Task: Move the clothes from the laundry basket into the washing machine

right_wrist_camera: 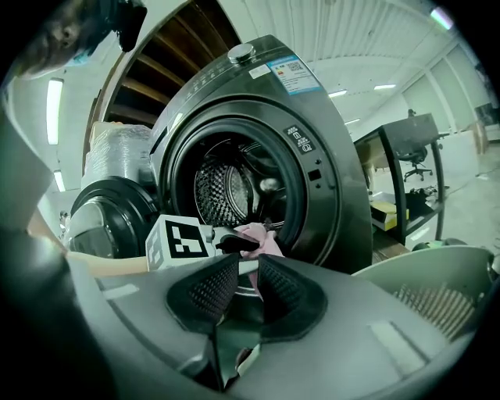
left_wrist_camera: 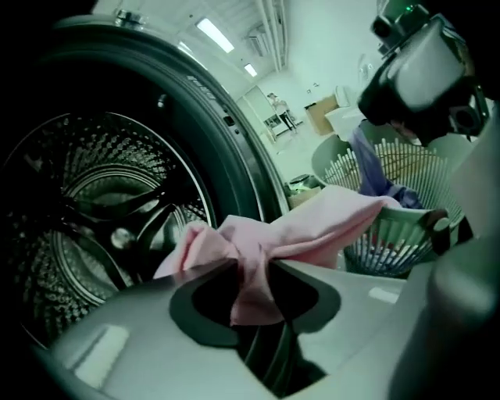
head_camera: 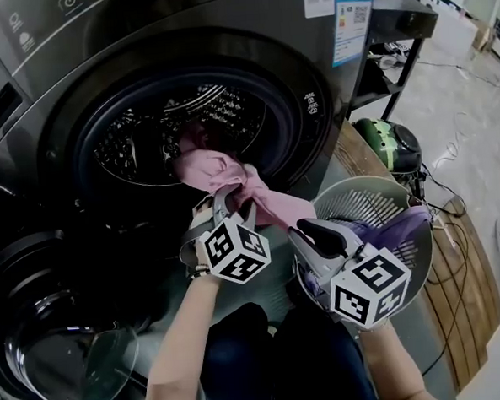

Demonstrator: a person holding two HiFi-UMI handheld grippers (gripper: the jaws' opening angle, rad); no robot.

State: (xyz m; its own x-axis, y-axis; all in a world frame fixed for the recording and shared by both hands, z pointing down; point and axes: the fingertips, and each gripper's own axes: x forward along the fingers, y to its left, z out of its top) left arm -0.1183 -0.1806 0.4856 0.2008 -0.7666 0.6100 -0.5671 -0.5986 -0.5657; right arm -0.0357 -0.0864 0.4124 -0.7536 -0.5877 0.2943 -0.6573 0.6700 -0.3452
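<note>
In the head view, the left gripper (head_camera: 226,196) was clamped on a pink garment (head_camera: 223,169) right at the mouth of the washing machine (head_camera: 328,89). The cloth's upper end was already inside the drum (head_camera: 145,134), and its tail trailed down and back towards the laundry basket (head_camera: 351,189). The right gripper (head_camera: 313,233) hung over that basket, where a purple garment (head_camera: 395,227) lay against the far wall. The round door (head_camera: 64,333) stood swung open at lower left.

In the left gripper view, the jaws of the left gripper (left_wrist_camera: 251,269) pinched a bunched fold of the pink garment (left_wrist_camera: 305,230). The rest spread beyond the tips, with the drum (left_wrist_camera: 101,203) to one side and the basket (left_wrist_camera: 406,242) to the other.

In the right gripper view, the right gripper (right_wrist_camera: 248,273) had its pads only narrowly apart, with nothing between them (the pink seen through the gap was the far-off garment (right_wrist_camera: 258,237)). The basket's rim (right_wrist_camera: 422,269) curved just beside it.
</note>
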